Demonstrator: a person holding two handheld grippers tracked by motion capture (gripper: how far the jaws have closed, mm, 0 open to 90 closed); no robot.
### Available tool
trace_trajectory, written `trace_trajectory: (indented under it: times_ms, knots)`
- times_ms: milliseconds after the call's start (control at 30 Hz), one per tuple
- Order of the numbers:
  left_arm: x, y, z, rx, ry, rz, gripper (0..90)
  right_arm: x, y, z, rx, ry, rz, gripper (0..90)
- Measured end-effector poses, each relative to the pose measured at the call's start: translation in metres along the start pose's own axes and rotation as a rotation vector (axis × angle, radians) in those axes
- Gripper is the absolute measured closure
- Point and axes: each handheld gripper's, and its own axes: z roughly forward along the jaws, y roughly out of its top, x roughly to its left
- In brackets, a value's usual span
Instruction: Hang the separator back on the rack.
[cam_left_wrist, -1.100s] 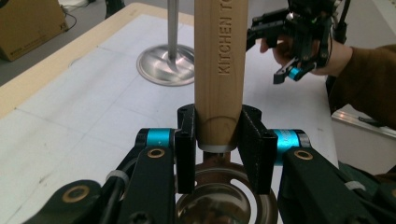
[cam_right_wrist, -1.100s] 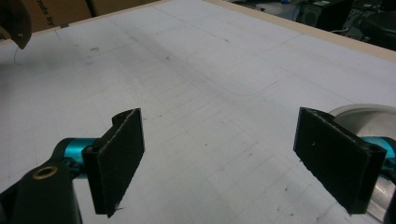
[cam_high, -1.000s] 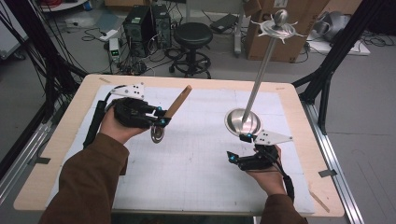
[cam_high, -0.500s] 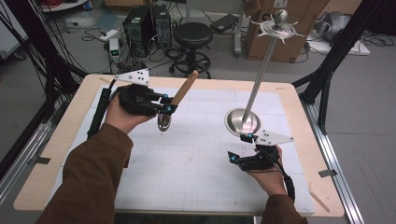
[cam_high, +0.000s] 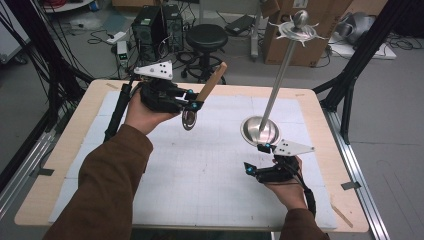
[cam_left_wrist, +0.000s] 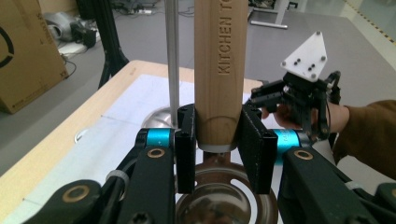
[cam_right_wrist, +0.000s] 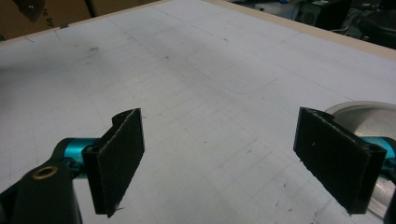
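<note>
The ladle (cam_high: 200, 100) is up in the air over the far left part of the desk (cam_high: 65, 165), not touching it. The left gripper (cam_left_wrist: 218, 140) is clamped on the thick bottom end of its wooden handle (cam_left_wrist: 219, 65), right where the wood meets the metal. That looks like a good place to hold it, because the wood is not slippery and the heavy end is close by.

The ladle is stiff and will not bend. The metal bowl (cam_left_wrist: 224, 200) hangs below the jaws and is shiny and smooth, so it would likely slip if grabbed there. It probably pulls the ladle down a bit, so a tight hold is needed.

The handle is light brown and round, with the words KITCHEN TO pressed into it.

The right gripper (cam_right_wrist: 233, 158) sits low by the near right side of the desk, with its jaws wide apart and nothing in them. The tall metal stand (cam_high: 260, 131) is just beside it.
</note>
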Motion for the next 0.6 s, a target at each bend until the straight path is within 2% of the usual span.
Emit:
trace_trajectory:
  times_ms: [200, 400, 600]
  knots:
    - [0.004, 0.008, 0.006, -0.025, 0.004, -0.001, 69.2, -0.001, -0.001, -0.001, -0.003, 0.001, 0.002, 15.3]
    - [0.009, 0.015, 0.014, -0.018, 0.010, 0.009, 69.2, -0.001, -0.001, -0.001, -0.002, 0.002, 0.003, 15.3]
    - [0.012, 0.030, 0.019, -0.013, 0.017, 0.021, 69.2, 0.000, -0.002, 0.000, 0.000, 0.004, 0.000, 15.3]
